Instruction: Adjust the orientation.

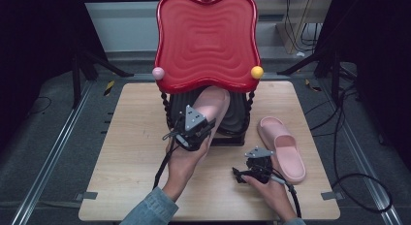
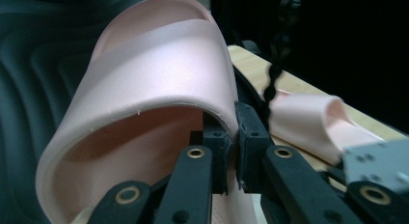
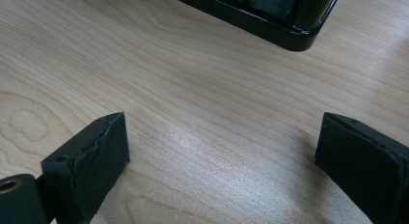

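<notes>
My left gripper point(image 1: 202, 128) point(image 2: 231, 132) is shut on the strap edge of a pink slipper point(image 1: 214, 103) point(image 2: 159, 74). The slipper's toe end lies in on the black lower shelf point(image 1: 238, 116) point(image 2: 29, 89) of a two-level rack, under its red top tray point(image 1: 206, 40). A second pink slipper point(image 1: 282, 147) point(image 2: 308, 122) lies flat on the wooden table point(image 1: 135, 157), right of the rack. Just left of that slipper my right gripper point(image 1: 256, 163) point(image 3: 222, 151) hovers low over bare wood, open, with nothing between its jaws.
The rack stands at the table's far middle on twisted black posts point(image 1: 167, 106), with a pink ball point(image 1: 158, 73) and a yellow ball point(image 1: 257, 72) at the red tray's front corners. Its black base point(image 3: 270, 21) lies ahead of my right gripper. Cables trail on the floor at right.
</notes>
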A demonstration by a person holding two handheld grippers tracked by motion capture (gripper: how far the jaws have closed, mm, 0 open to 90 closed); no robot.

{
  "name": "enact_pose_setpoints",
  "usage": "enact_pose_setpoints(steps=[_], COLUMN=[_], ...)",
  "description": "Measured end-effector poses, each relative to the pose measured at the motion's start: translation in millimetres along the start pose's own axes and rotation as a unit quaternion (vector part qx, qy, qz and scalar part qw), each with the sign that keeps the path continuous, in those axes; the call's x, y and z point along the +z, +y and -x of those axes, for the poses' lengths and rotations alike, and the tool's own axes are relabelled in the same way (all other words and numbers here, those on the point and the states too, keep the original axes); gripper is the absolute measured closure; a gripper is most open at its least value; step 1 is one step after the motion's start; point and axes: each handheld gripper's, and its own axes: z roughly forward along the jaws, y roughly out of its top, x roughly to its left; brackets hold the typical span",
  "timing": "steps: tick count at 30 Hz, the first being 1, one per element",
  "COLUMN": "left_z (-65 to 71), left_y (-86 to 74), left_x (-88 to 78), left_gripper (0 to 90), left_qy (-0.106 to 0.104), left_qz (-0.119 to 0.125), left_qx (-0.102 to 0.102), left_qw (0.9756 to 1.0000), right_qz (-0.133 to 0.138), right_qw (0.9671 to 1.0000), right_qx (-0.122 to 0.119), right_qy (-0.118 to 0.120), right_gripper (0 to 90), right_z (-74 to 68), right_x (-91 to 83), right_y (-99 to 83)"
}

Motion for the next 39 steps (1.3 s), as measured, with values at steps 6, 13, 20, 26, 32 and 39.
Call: enact_pose_setpoints(steps=[6, 13, 20, 26, 32, 39], left_z=[-9.2, -19.2, -23.6, -26.6, -32.9, -36.7], left_y=[-0.5, 0.1, -1.5, -2.4, -5.8, -7.9], left_x=[6.4, 14.5, 21.6, 27.5, 32.3, 43.2], left_gripper=[84.6, 84.6, 84.5, 84.6, 84.5, 84.4], left_qy=[0.031, 0.056, 0.08, 0.095, 0.106, 0.102], left_qz=[0.01, 0.008, 0.005, 0.001, -0.006, -0.016], left_qx=[-0.011, -0.008, -0.008, -0.009, -0.018, -0.032], left_qw=[0.9994, 0.9983, 0.9968, 0.9954, 0.9942, 0.9942], right_qz=[0.0, 0.0, 0.001, 0.001, 0.001, 0.001], right_qw=[1.0, 1.0, 1.0, 1.0, 1.0, 1.0], right_qx=[-0.002, -0.002, -0.002, -0.003, -0.003, -0.004], right_qy=[-0.001, 0.0, 0.001, 0.003, 0.003, 0.004], right_gripper=[5.0, 5.0, 5.0, 5.0, 5.0, 5.0], right_z=[0.1, 0.3, 0.3, 0.5, 0.5, 0.7], right_x=[0.2, 0.2, 0.3, 0.2, 0.2, 0.2], right_y=[-0.2, -0.2, -0.2, -0.3, -0.3, -0.3])
